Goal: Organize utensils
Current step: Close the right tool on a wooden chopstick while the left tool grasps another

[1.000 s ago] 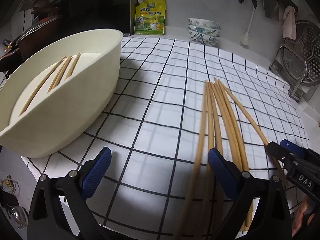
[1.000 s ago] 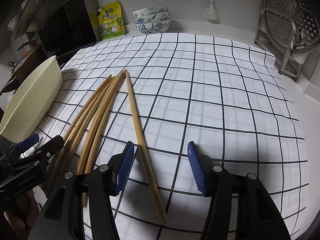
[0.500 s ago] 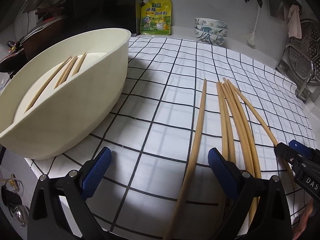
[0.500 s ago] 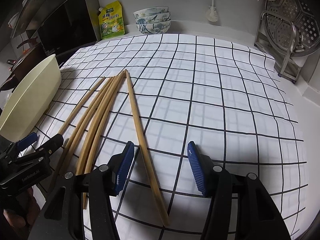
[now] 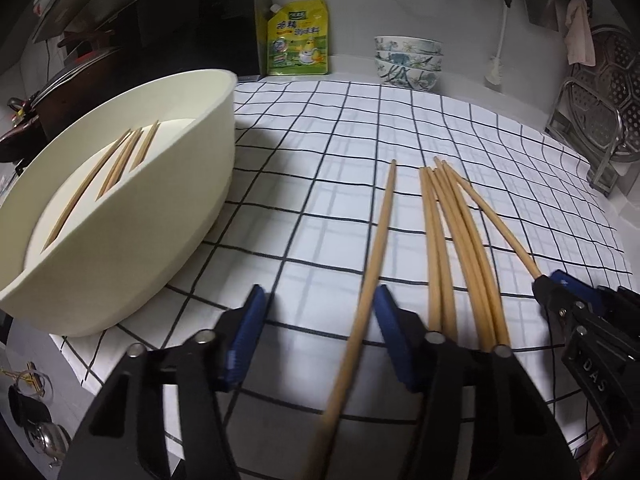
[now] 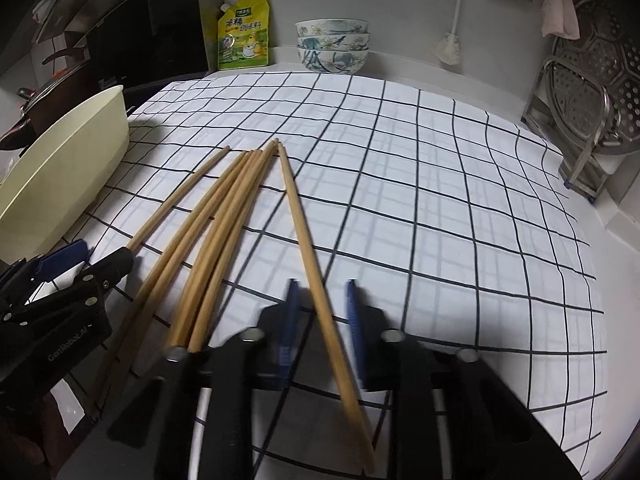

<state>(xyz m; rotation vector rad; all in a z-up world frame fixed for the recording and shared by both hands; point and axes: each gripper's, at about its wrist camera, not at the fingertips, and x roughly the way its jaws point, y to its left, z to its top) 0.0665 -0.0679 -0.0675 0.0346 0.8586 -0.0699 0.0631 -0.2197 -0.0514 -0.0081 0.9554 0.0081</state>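
While the cream tub (image 5: 132, 216) is set far left, the leftmost chopstick (image 5: 380, 240) is straddled lengthwise by the closing, not yet gripping left gripper (image 5: 320, 300), and the rightmost chopstick (image 5: 496, 232) is clamped near-end by the right gripper (image 5: 539, 280).

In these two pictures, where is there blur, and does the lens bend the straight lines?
Right wrist view: the right tongs are motion-blurred, the cloth sharp. Left wrist view: only the lone chopstick's near end is soft. Both views: grid lines bow outward.
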